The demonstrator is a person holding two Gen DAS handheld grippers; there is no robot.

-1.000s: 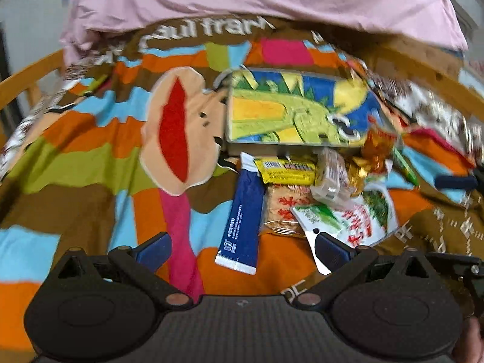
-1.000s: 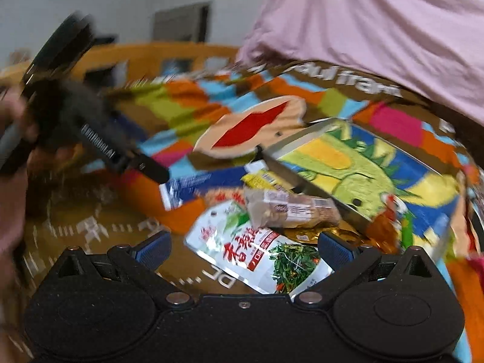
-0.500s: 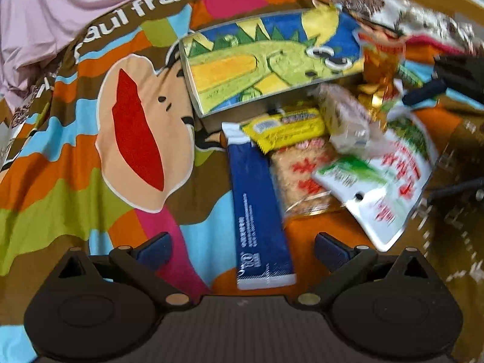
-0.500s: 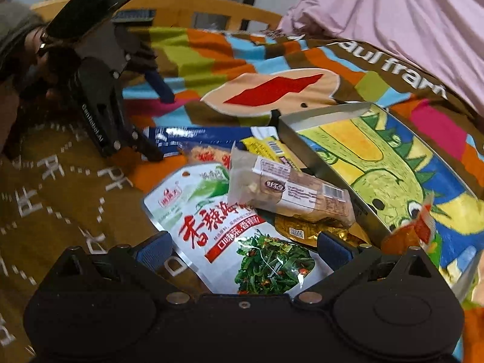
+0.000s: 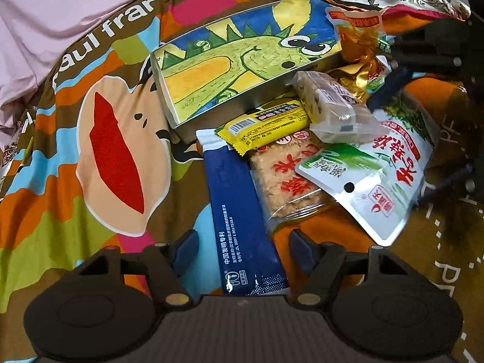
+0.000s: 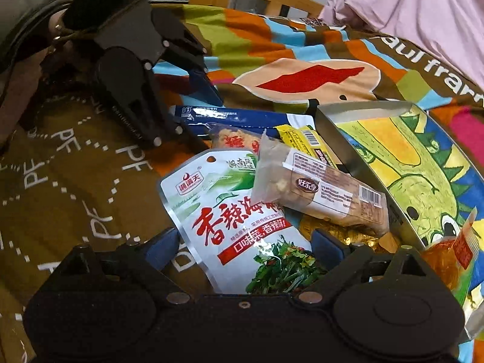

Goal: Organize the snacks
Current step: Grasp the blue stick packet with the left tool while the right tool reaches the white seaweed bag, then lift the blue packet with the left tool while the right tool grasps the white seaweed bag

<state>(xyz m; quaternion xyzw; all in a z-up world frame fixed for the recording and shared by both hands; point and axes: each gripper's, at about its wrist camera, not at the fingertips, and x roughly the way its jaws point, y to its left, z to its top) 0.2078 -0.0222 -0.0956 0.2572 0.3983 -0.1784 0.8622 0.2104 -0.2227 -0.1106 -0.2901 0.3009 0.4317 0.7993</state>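
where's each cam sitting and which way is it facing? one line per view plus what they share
Left wrist: on the left tongs, tilted down at the bedspread; blue packet between its open fingers, jaws just been closing; right tongs at upper right.
Right wrist: on the right tongs, tilted down over the white seaweed pouch from the opposite side; left tongs and a sleeve at upper left.
Shared: dinosaur tin, blue packet, yellow bar, pouch.
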